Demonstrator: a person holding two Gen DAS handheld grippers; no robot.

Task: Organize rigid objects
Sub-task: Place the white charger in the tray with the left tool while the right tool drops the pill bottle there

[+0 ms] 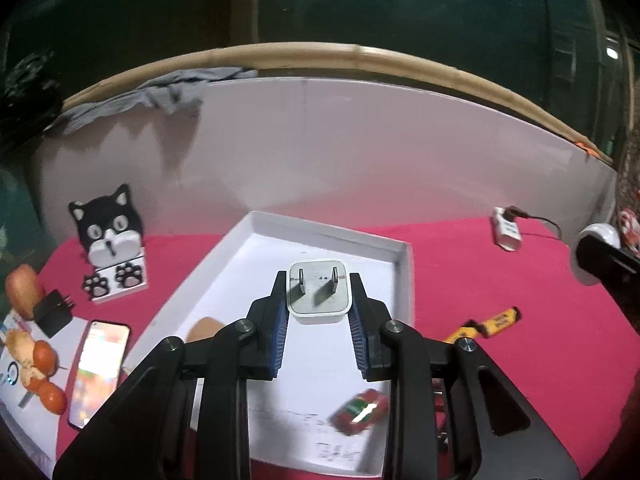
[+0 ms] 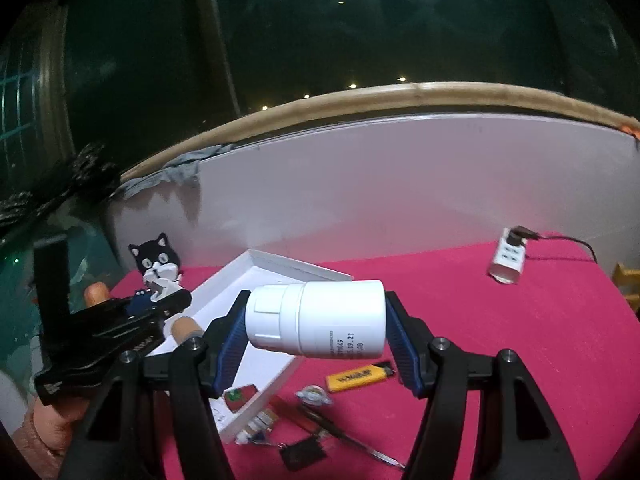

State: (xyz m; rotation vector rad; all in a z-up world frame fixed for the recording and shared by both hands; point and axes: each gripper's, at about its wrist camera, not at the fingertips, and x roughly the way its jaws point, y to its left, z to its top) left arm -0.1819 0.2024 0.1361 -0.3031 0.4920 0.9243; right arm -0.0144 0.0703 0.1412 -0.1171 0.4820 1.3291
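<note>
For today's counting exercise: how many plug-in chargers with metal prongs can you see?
2. A white square charger is gripped in the left gripper above the white tray; a black charger lies far left. Others may be hidden.

Pink-covered table [image 1: 500,280], white backboard [image 1: 360,140] behind — dark night windows [image 2: 360,20], distant lights.

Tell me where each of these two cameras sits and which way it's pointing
Left wrist: on the left gripper, looking forward and down at the white tray; its fingers clamp a white charger.
Right wrist: on the right gripper, facing likewise; it clamps a white bottle, with a hand low on the left.
Shared: tray, cat figure, yellow lighter, power strip.
</note>
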